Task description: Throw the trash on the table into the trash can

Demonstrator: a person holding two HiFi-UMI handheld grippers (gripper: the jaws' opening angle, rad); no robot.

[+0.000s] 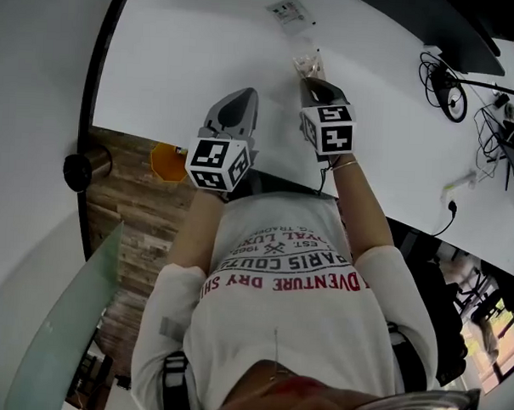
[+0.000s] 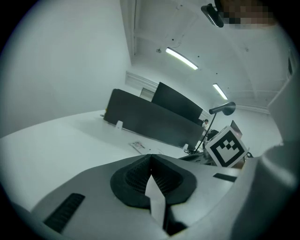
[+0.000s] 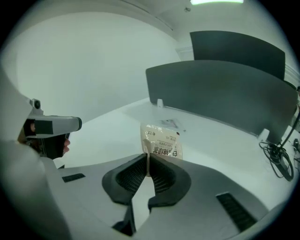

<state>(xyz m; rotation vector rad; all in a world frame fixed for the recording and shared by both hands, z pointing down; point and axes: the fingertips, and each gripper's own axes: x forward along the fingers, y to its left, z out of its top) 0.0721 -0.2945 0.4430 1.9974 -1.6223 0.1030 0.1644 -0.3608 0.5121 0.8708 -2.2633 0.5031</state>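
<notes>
One small printed packet is pinched by its near edge between the pads of the right gripper. The jaws are pressed almost flat together on the thin film. The packet is held out ahead of the jaws and appears to be lifted clear above the table, presumably so that it can be carried off without being dragged across the surface.

The left gripper is held over the near part of the table, beside the right one. Its jaws are brought together and nothing is gripped between them, so it is judged to have no load at this stage.

A second flat wrapper is seen lying further in on the table, toward its far side, touched by neither gripper.

An orange container is seen on the wooden floor just beyond the table's near left edge. It is judged likely to be the trash can, though its opening cannot be made out.

The next step would be to carry the packet past that edge of the table. Because the film is light, a release low over the can would be advisable.
</notes>
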